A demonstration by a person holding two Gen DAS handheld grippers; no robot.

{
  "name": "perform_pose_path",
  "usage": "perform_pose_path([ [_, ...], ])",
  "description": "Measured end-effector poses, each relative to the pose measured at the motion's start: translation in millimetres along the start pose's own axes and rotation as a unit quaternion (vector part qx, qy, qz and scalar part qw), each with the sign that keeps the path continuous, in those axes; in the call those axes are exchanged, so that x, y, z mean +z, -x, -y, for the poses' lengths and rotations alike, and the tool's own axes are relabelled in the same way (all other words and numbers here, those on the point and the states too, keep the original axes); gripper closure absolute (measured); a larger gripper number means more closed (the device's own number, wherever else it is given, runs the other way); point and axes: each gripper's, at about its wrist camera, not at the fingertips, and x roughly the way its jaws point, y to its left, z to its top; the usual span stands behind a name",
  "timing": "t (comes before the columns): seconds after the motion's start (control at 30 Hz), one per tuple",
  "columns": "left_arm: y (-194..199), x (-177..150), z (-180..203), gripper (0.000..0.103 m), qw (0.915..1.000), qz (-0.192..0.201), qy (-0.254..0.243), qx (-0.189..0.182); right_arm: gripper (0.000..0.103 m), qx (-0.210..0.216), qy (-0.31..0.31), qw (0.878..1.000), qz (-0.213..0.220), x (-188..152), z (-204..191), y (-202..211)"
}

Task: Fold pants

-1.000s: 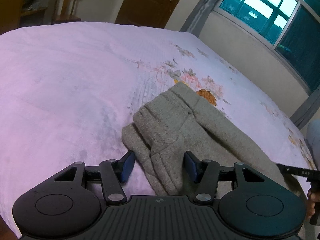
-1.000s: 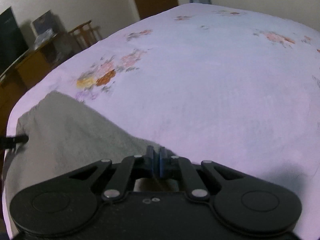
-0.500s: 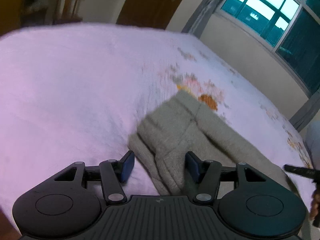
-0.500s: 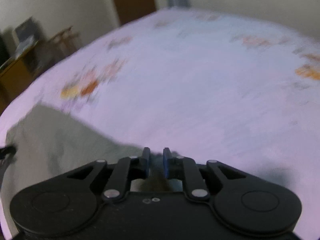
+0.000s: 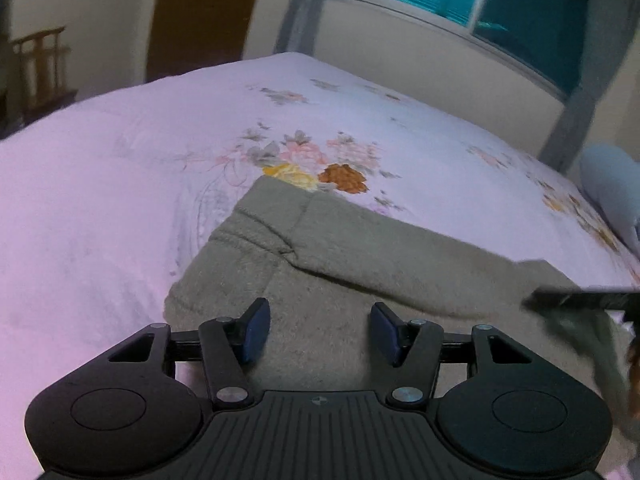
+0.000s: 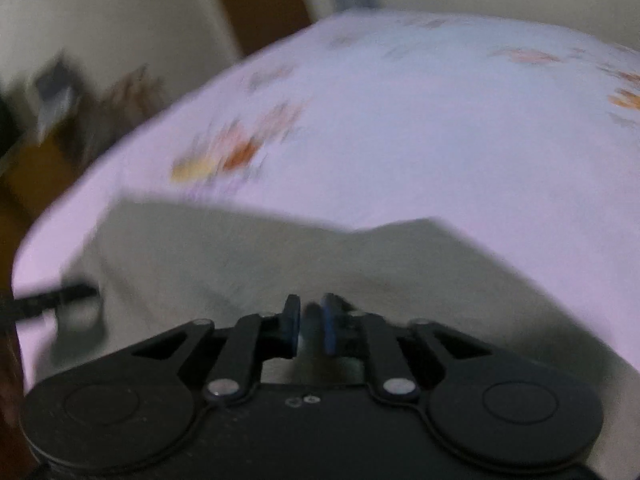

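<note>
The grey pants (image 5: 360,264) lie folded on the bed (image 5: 100,184), just below its orange flower print (image 5: 344,178). The left claw (image 5: 320,332) hovers spread above them, nothing pinched. The right claw (image 6: 310,328), pressed together a second ago, has just been opening to a narrow gap, no cloth visibly clamped.

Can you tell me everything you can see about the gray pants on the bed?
The pants are gray-green and look like thick, fuzzy knit fabric. They lie folded flat on the pink flowered bedspread, with a ribbed band and a seam crease at the far left corner, beside the orange and yellow flowers. The left gripper sits over the near edge with its blue pads spread apart, not pinching. The right gripper has just been opening, showing a small gap above the cloth.
</note>
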Motion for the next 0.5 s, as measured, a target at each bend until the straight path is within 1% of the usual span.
perform_pose_path([
  [0.03,0.1,-0.8,-2.9,0.046,1.0,0.0,0.002,-0.005,0.093,0.005,-0.017,1.0,0.019,-4.1,12.6,15.4],
  [0.07,-0.2,-1.6,-4.1,0.046,1.0,0.001,0.007,-0.007,0.093,-0.003,-0.029,0.999,0.016,-7.6,23.1,21.9],
  [0.1,-1.1,-2.6,-2.5,0.046,0.9999,0.001,0.01,-0.007,0.095,-0.03,-0.037,0.999,-0.001,-13.9,35.9,25.8],
  [0.13,-1.5,-2.0,-2.2,0.046,1.0,0.0,0.007,-0.005,0.103,-0.041,-0.047,0.998,-0.008,-22.0,53.0,35.0],
  [0.17,-3.4,-1.1,-0.1,0.046,1.0,-0.001,0.0,-0.002,0.103,-0.043,-0.066,0.997,-0.002,-29.8,71.1,50.6],
  [0.2,-3.4,-1.7,2.2,0.046,1.0,-0.001,-0.006,0.001,0.103,-0.057,-0.079,0.995,0.005,-38.1,83.7,65.7],
  [0.27,-0.9,-3.4,7.2,0.045,0.9998,0.001,-0.017,0.006,0.102,-0.097,-0.104,0.99,0.026,-58.4,117.8,105.8],
  [0.3,0.0,-4.3,8.9,0.045,0.9997,0.002,-0.023,0.008,0.102,-0.108,-0.12,0.987,0.029,-68.2,132.8,121.6],
  [0.33,-0.9,-4.9,11.2,0.045,0.9995,0.002,-0.029,0.011,0.102,-0.124,-0.137,0.982,0.035,-80.0,151.6,141.3],
  [0.4,-0.9,-3.9,14.4,0.045,0.999,-0.002,-0.042,0.017,0.102,-0.154,-0.179,0.97,0.06,-104.9,191.5,183.0],
  [0.47,0.0,-2.6,18.6,0.045,0.9982,-0.006,-0.054,0.024,0.103,-0.187,-0.224,0.953,0.086,-129.7,229.6,226.6],
  [0.5,0.7,-1.5,19.8,0.045,0.998,-0.007,-0.057,0.026,0.103,-0.205,-0.246,0.942,0.102,-141.9,246.2,247.5],
])
